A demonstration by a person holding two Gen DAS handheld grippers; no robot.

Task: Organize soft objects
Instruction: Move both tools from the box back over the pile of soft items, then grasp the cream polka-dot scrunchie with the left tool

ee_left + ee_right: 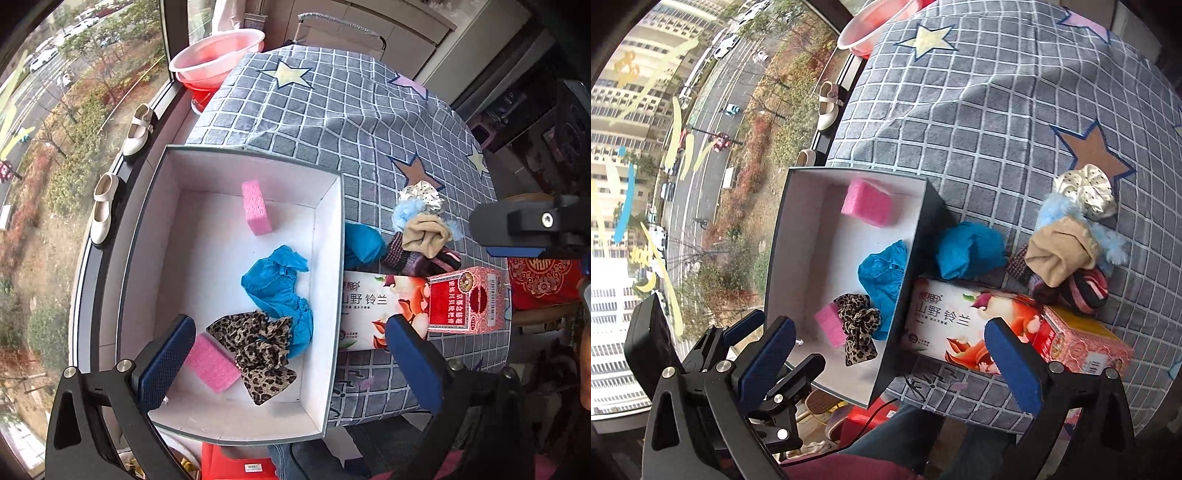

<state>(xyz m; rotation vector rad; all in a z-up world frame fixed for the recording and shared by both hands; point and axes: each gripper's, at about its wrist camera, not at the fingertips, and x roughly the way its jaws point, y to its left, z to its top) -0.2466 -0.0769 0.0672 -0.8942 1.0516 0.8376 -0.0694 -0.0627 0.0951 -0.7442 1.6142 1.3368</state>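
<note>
Two pink sponges (pixel 255 206), blue cover (pixel 277 284), leopard scrunchie (pixel 255 347) fill box (pixel 147 206); both fingers (pixel 166 362) released.

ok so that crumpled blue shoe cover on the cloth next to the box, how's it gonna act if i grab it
The blue shoe cover looks thin and crumpled, so probably floppy and very light. It may squash between the pads and hang loose when lifted. A push would likely slide or unfold it.

A lived-in upper-floor home: star-patterned cloth on the tabletop (pixel 351 110), shoes (pixel 138 131) on the windowsill, washbasin (pixel 218 51), street below.
</note>
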